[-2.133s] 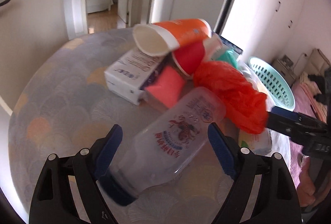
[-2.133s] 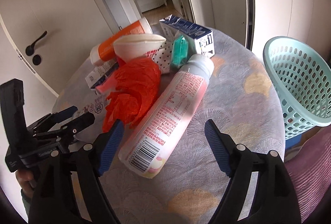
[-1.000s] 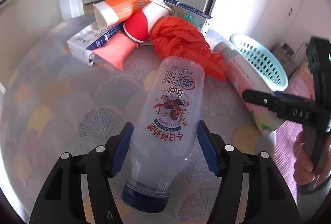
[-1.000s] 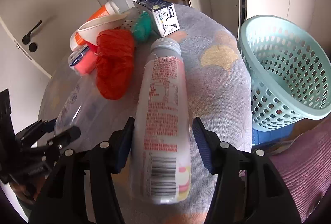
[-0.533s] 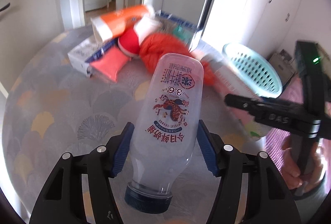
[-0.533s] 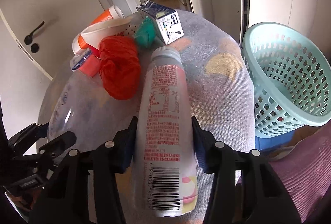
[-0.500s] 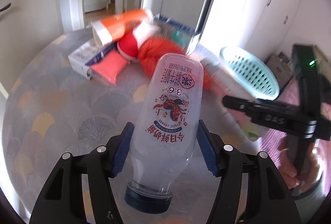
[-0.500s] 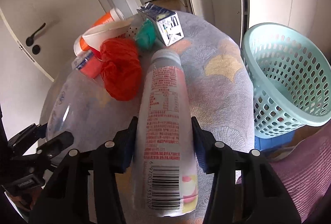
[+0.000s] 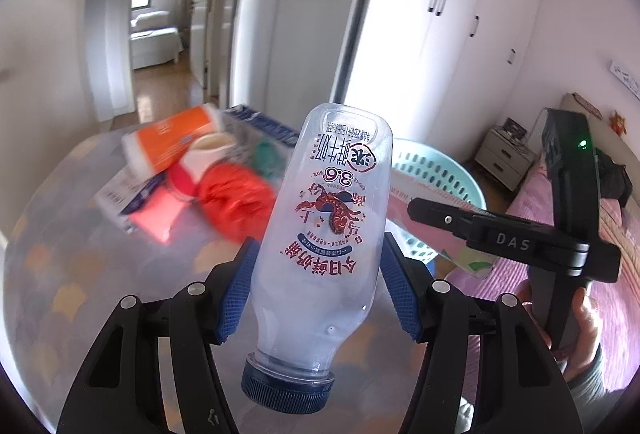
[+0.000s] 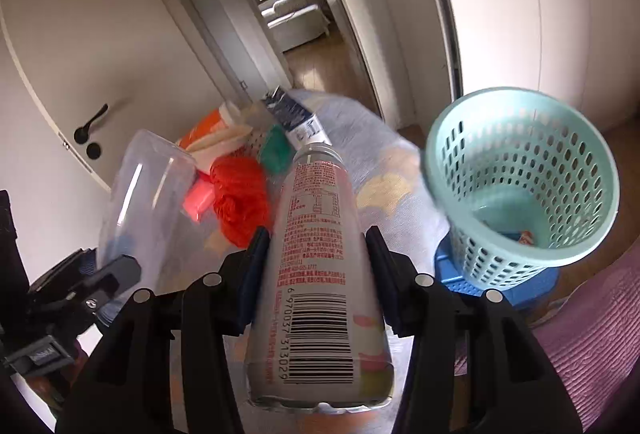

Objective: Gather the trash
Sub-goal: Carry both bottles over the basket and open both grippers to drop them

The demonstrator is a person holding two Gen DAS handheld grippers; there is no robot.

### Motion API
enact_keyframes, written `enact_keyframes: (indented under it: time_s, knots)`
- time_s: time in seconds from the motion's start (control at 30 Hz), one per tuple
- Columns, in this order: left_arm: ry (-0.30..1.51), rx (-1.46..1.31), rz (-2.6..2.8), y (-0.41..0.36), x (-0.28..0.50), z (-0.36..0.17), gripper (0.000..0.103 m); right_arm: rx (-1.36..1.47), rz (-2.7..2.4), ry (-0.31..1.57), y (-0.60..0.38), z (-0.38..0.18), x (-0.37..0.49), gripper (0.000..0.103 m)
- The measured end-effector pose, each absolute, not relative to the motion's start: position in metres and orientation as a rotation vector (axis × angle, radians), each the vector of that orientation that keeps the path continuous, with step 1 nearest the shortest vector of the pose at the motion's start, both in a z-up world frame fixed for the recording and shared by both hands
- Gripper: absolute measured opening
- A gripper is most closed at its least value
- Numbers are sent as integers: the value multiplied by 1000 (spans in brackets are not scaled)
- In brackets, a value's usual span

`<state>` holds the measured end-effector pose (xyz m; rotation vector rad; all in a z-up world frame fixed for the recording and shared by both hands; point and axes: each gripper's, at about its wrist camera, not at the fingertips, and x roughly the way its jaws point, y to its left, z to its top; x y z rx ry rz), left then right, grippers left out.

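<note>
Clear plastic, near: your left gripper [image 9: 316, 286] has its blue-padded fingers [image 9: 236, 294] clamped across the lower body of the clear bottle [image 9: 324, 234], held cap-down above the tabletop [image 9: 60, 254]. It looks empty, so judge it light, thin-walled and smooth; squeeze at the stiffer shoulder near the blue cap [image 9: 286, 390] to limit slip. Its label shows "3.6" and Chinese characters that read upside down. Your right gripper [image 10: 316, 278] is likewise closed on the white bottle [image 10: 320, 274], mid-body, neck pointing far; a barcode "6 970037 313029" is readable near its base. "DAS" marks the right gripper as seen from the left wrist. Farther right stands the teal basket [image 10: 520, 185], the likely destination. Far left, the remaining litter pile, including an orange bag [image 10: 240, 197], lies on the tabletop.
</note>
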<state>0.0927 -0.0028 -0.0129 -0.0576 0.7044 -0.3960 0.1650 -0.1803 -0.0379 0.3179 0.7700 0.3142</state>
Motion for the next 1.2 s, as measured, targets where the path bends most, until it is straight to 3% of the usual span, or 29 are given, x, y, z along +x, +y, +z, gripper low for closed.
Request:
enact_keyframes:
  time_s: [0.47, 0.8, 1.13, 1.2]
  knots:
    - [726, -42, -557, -95, 163, -7, 59, 380, 59, 576, -283, 0, 168, 46]
    - [869, -25, -618, -196, 251, -53, 59, 460, -109, 636, -353, -45, 211, 46]
    - [1008, -65, -565, -233, 304, -117, 60, 494, -174, 705, -374, -73, 232, 46]
    - [987, -56, -548, -229, 303, -116, 66, 496, -177, 709, -373, -74, 239, 46]
